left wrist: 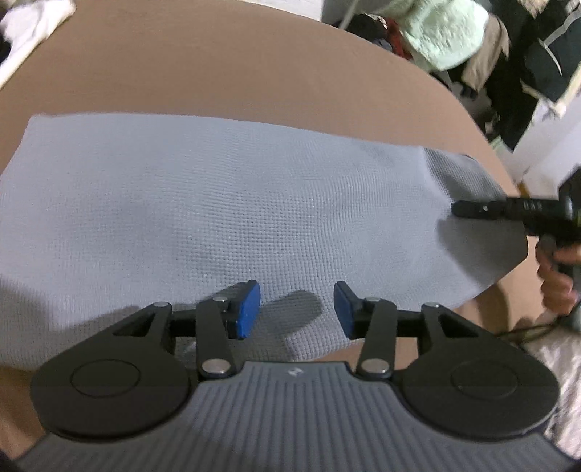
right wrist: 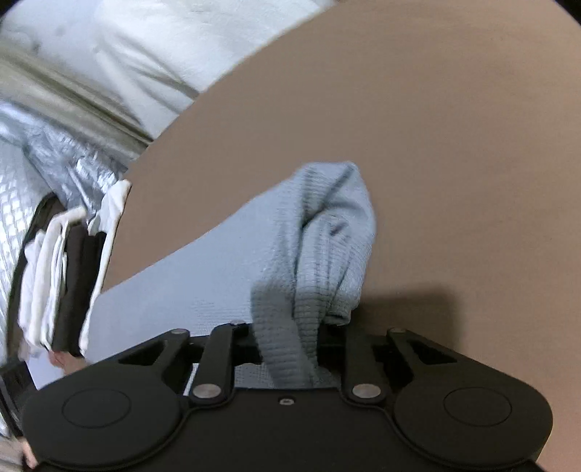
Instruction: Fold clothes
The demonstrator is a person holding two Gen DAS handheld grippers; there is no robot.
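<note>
Left gripper [left wrist: 296, 310], seen from its own wrist cam: two blue pads [left wrist: 248, 308] stand apart w/ a clear gap, nothing between them, hovering just over the near edge of a pale blue-grey waffle-knit cloth [left wrist: 218, 203]. The cloth lies mostly flat across a tan tabletop [left wrist: 225, 61], spread left to right, its far edge straight. At the cloth's right end, the right gripper [left wrist: 458, 210] comes in from the side as a dark bar, tip at the fabric, which rises in a fold there; a hand [left wrist: 557, 279] grips its handle at the frame edge. Right wrist cam: right gripper [right wrist: 290, 348] has its fingers drawn in narrow, clamped on a bunched strip of the same cloth [right wrist: 319, 254]; pads themselves hidden by fabric. The pinched part lifts into a crumpled hump in front of the fingers, the rest trails flat toward the left. Further out: a stack of folded white and dark garments [right wrist: 61, 276] sits at the table's left edge in that view, w/ silvery quilted bedding [right wrist: 54, 152] and white sheets behind. In the left cam's background, a mint-green fluffy item [left wrist: 443, 32] and dark clothes piled beyond the table.
</note>
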